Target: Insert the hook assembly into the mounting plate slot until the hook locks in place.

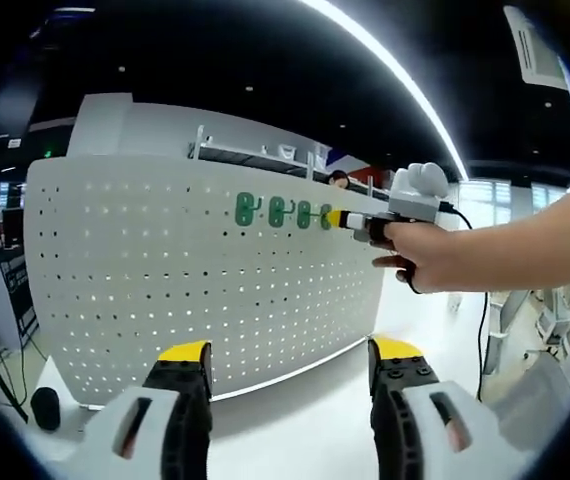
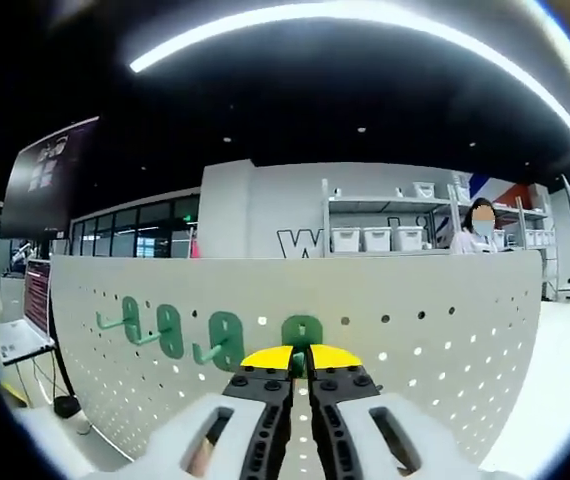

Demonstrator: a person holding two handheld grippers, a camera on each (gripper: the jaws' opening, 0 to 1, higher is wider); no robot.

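in the left gripper view, a big white board with many small holes (image 1: 195, 280) stands up on a white table (image 1: 295, 420). near the top of the board, at about 12 o'clock, sits a row of green hooks (image 1: 277, 212). three hooks are easy to see and a fourth green hook (image 1: 326, 218) is at the right end of the row.

the right gripper (image 1: 350, 220) comes in from 3 o'clock, held by a person's hand (image 1: 435, 255). its yellow tips touch the fourth green hook right at the board.

the left gripper (image 1: 290, 370) is low, at 6 o'clock. its two jaws with yellow tips are far apart and hold nothing. it is well apart from the board's hooks.

in the right gripper view, the board (image 2: 445, 330) is very close. the right gripper (image 2: 301, 358) rises from 6 o'clock. its jaws are squeezed together, and a bit of green shows in the thin gap between the yellow tips. just above the tips is the round green plate of the hook (image 2: 303, 330), flat on the board. three more green hooks (image 2: 170, 330) sit to its left, toward 9 o'clock, and their arms stick out from the board.

behind the board are shelves with white bins (image 2: 375, 238), and a person (image 2: 480, 232) is at about 2 o'clock.
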